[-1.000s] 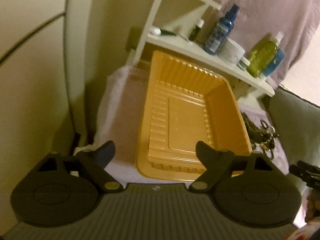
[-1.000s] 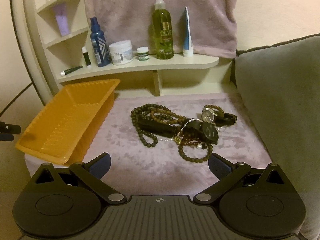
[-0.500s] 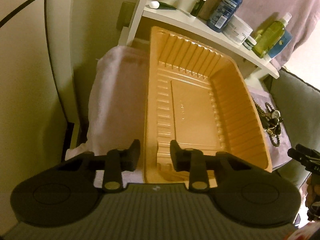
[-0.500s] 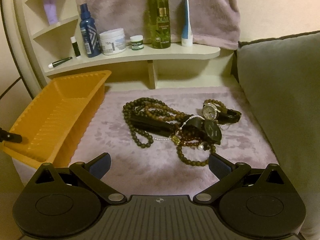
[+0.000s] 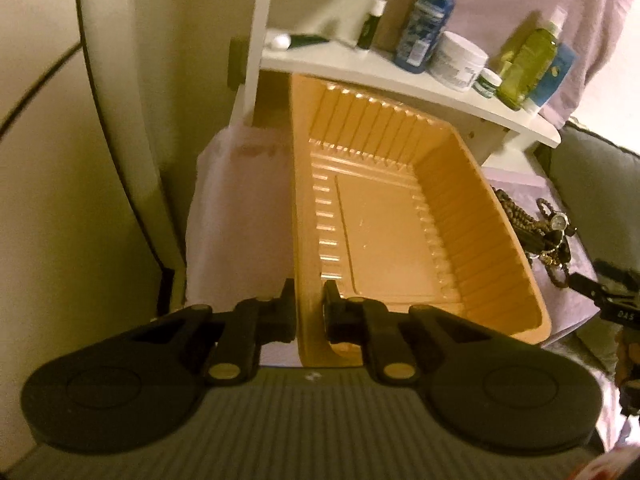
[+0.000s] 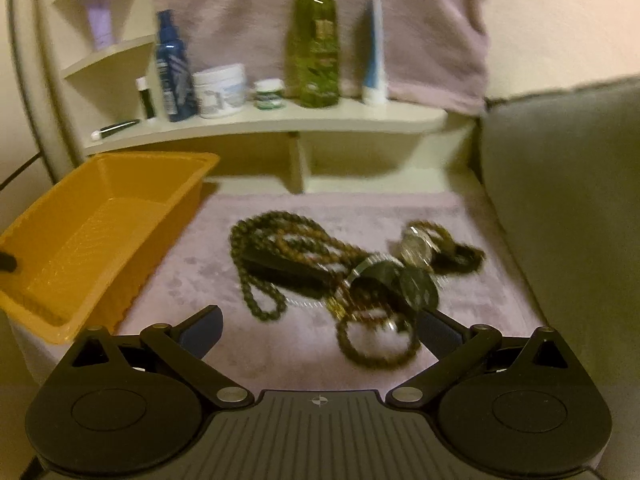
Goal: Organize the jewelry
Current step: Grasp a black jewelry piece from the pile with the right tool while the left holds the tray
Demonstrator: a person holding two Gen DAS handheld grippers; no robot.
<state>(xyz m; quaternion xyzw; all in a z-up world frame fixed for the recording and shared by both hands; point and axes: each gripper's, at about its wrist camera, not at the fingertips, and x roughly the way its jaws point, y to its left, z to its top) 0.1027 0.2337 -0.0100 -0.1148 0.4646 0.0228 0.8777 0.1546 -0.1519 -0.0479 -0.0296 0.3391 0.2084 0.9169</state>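
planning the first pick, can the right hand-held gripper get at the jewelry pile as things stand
Probably yes. The right hand-held gripper is open and faces the jewelry pile, which lies in the open on the pink cloth with nothing over it. The orange tray stands off to the side.

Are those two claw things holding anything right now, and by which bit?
The left gripper pinches the orange tray by its near-corner rim. The right gripper is open, holding nothing.
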